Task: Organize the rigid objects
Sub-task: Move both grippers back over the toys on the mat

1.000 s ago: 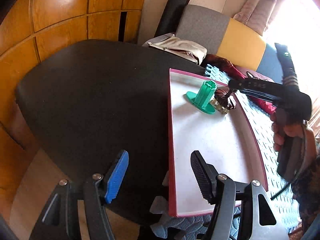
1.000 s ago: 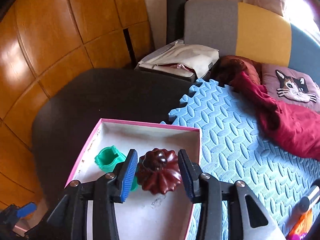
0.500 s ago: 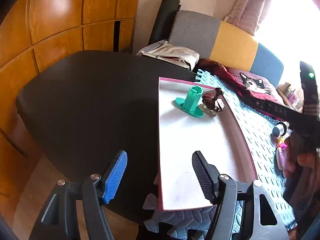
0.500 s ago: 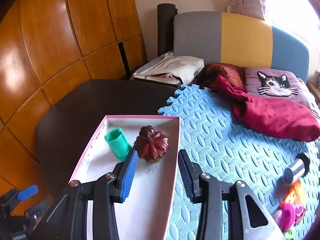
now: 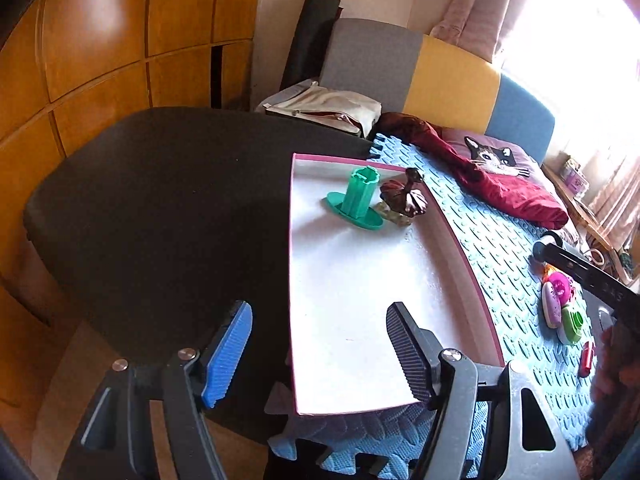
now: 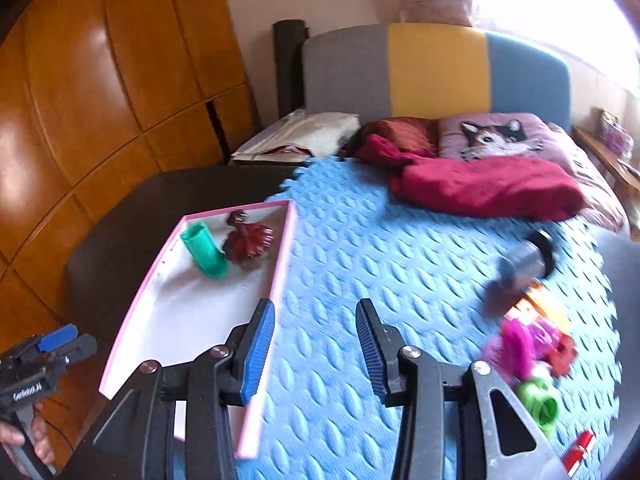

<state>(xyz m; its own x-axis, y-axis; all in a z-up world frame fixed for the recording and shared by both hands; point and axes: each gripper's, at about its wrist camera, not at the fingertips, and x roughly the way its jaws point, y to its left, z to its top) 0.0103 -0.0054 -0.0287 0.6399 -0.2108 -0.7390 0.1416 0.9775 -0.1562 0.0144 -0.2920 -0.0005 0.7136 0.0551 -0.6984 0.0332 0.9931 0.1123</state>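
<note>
A white tray with a pink rim [image 5: 295, 280] lies half on the black table, half on the blue foam mat. In its far end a green flanged cylinder [image 5: 360, 196] stands beside a dark red fluted mould [image 5: 400, 196]. The right wrist view shows the same cylinder [image 6: 204, 250] and mould [image 6: 250, 240]. My left gripper [image 5: 318, 320] hovers open over the tray's near left corner, holding nothing. My right gripper [image 6: 315, 312] is open and empty above the mat, just right of the tray rim [image 6: 280, 276]. Loose items lie at the right: a metal cylinder [image 6: 528, 260], a pink toy [image 6: 520, 340], a green piece [image 6: 538, 400].
The blue foam mat [image 6: 400, 240] covers the bed. A crimson cloth [image 6: 480, 188] and a cat cushion [image 6: 500, 136] lie at its far end. A small red stick [image 6: 578, 448] lies near the mat's right edge. Wooden panels line the left wall behind the black table [image 5: 160, 200].
My right gripper let go of the dark red mould, which now rests in the tray, and swung back and right over the mat. The left gripper's jaws stand slightly wider.
</note>
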